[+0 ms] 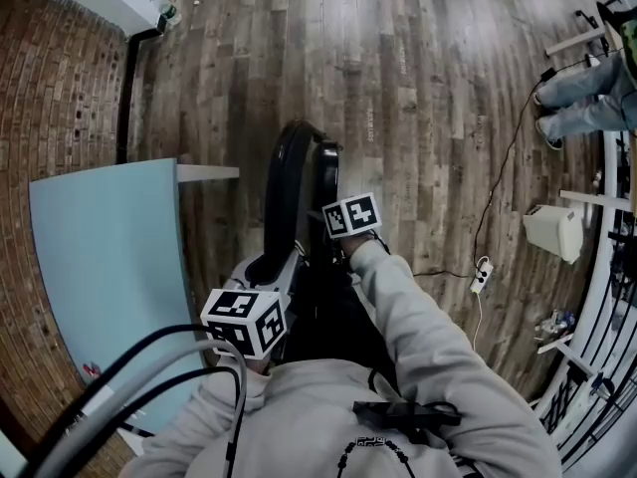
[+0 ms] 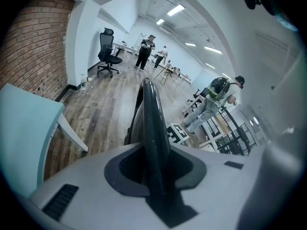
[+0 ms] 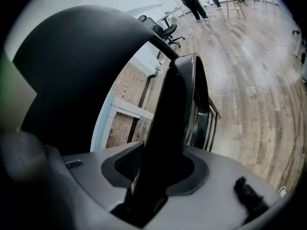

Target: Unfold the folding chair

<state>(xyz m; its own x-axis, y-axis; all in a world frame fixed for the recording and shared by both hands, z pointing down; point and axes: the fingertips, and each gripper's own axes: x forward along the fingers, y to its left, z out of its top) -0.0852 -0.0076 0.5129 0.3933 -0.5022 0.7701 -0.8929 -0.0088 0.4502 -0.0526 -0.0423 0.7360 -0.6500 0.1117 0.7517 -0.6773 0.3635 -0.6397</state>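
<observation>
Folding chair point(image 1: 289, 177) gripped at its top by both hands, barely opened.

Nearest the person, the left hand-held gripper point(image 2: 154, 174) is closed narrow on the thin black rim of one panel, which runs up and away from its jaws. The right hand-held gripper point(image 3: 152, 176) is clamped on the edge of the other, broader black panel, with metal frame bars point(image 3: 211, 123) showing just behind it. From above, the two panels stand upright and close together with only a slim gap between them, so I judge the unfolding hardly begun: the halves have yet to be spread and the seat brought level. The chair stands on the wooden floor point(image 1: 418, 118) directly ahead of both grippers, just beside the light blue counter point(image 1: 109, 257) on the left.
</observation>
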